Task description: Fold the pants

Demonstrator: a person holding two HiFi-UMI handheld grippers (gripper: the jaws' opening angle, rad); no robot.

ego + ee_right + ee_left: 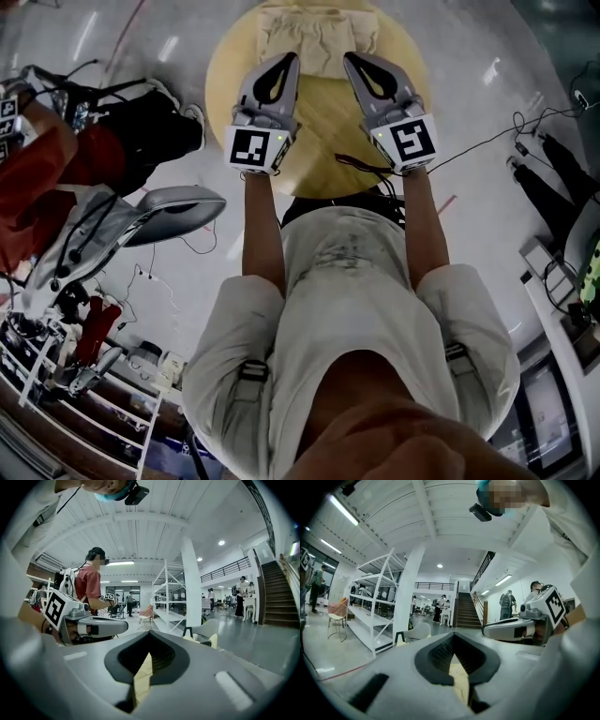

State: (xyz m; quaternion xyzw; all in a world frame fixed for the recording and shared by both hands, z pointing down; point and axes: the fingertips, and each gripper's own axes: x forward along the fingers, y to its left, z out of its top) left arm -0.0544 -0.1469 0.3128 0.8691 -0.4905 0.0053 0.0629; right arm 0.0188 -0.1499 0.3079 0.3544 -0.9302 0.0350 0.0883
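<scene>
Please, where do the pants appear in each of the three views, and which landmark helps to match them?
Head view: pants top centre on the round table, pinched by the left gripper and right gripper.
Left gripper view: cream strip, bottom centre, between its shut jaws.
Right gripper view: the same, bottom centre.
Landmark: the marker cubes; each gripper view shows the other gripper's cube.

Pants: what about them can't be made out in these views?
- Head view: the pants run off the top edge, so their far end and fold count are unseen.
- Head view: the left gripper and right gripper cover the held edge.
- Gripper views: only a sliver shows between the jaws; gripper bodies hide the rest.
</scene>
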